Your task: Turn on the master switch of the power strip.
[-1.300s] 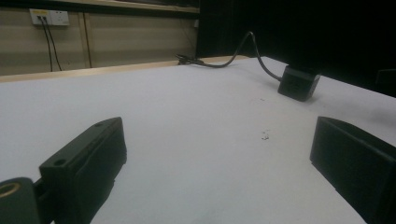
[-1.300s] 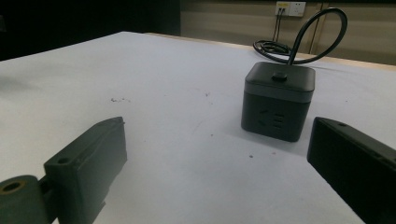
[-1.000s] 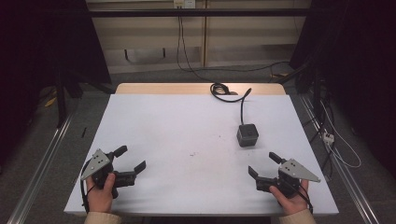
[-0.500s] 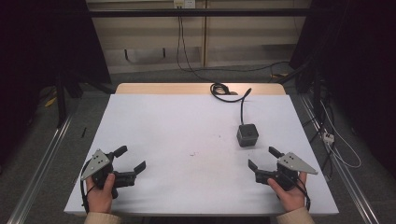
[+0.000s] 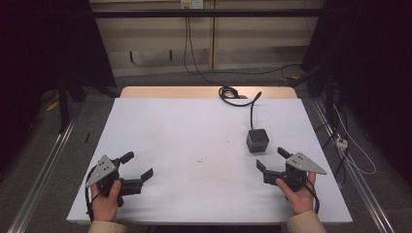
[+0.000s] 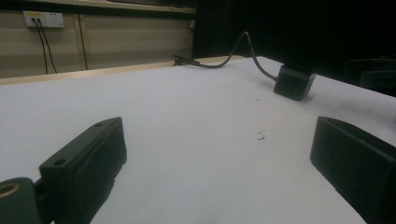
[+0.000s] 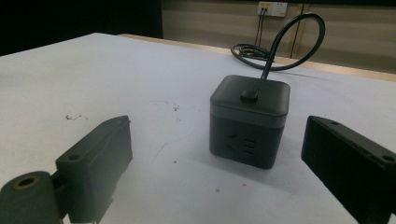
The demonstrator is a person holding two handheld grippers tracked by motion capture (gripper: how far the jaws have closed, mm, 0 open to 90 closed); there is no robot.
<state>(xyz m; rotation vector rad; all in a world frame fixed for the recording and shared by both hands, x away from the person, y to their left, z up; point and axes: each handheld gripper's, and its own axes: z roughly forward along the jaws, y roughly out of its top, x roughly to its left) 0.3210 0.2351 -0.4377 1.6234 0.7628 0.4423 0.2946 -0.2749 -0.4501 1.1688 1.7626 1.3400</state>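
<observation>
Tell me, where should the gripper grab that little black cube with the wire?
Probably the small black cube-shaped power socket's two flat side walls, approached from the near side by the right gripper, whose open jaws already face it. Its black cable leaves from the back, out of the way.

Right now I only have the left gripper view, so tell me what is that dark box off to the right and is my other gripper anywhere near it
Observer: It is a black cube power socket with a small button on its top, standing on the white table.
Operator: And the right gripper?
Observer: The right gripper sits just on the person's side of the cube, jaws open and apart from it, aimed at it.
Operator: Where does its cable go?
Observer: The cable runs from the cube toward the far edge of the table and ends in a coil there.
Operator: What faces the right gripper?
Observer: A side of the cube with socket slots.
</observation>
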